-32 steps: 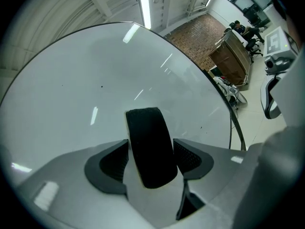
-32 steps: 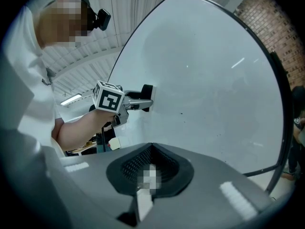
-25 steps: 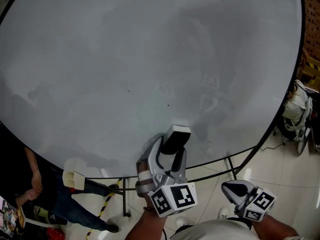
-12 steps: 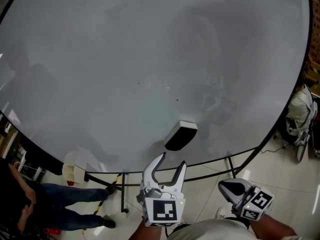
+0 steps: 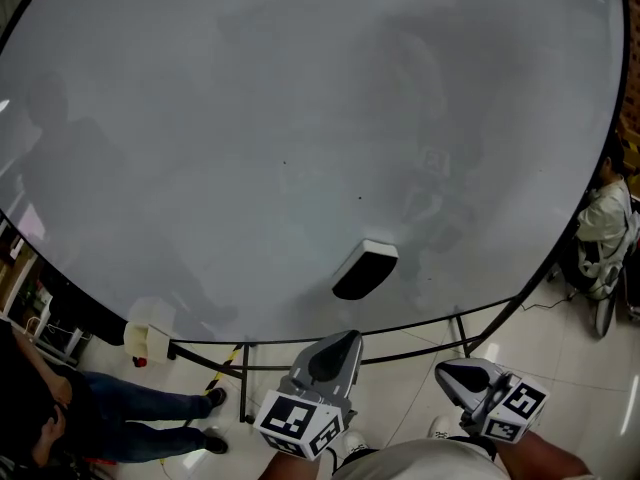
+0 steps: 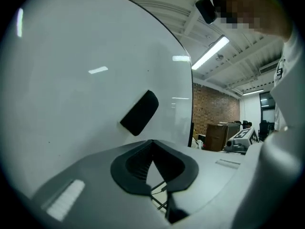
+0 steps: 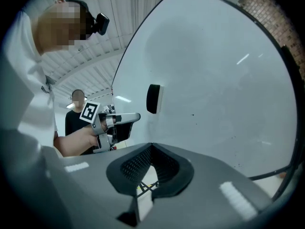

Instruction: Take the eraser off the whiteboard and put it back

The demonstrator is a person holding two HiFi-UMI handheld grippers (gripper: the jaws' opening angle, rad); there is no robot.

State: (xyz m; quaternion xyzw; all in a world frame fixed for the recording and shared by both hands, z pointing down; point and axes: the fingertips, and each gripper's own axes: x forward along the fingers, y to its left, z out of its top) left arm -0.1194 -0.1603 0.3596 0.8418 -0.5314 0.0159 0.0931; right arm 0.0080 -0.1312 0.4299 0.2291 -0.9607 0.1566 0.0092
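The black eraser (image 5: 365, 269) with its white back clings to the big whiteboard (image 5: 250, 118), tilted, near the board's lower edge. My left gripper (image 5: 334, 354) hangs just below that edge, apart from the eraser; its jaws have just been closing and are shut with nothing between them. In the left gripper view the eraser (image 6: 139, 112) sits above the meeting jaws of the left gripper (image 6: 152, 145). My right gripper (image 5: 458, 377) is shut and empty at the lower right. The right gripper view shows the eraser (image 7: 153, 98) and the left gripper (image 7: 129, 118) beyond the right gripper (image 7: 151, 150).
The board stands on a black metal frame (image 5: 464, 334) over a tiled floor. A person in dark clothes (image 5: 70, 408) is at the lower left, beside a pale bottle (image 5: 148, 332). Another person in white (image 5: 603, 223) sits at the right edge.
One second ago my left gripper was open around the eraser on the board. It drew back and down, rolled over and shut, leaving the eraser on the board. The right gripper stayed put.
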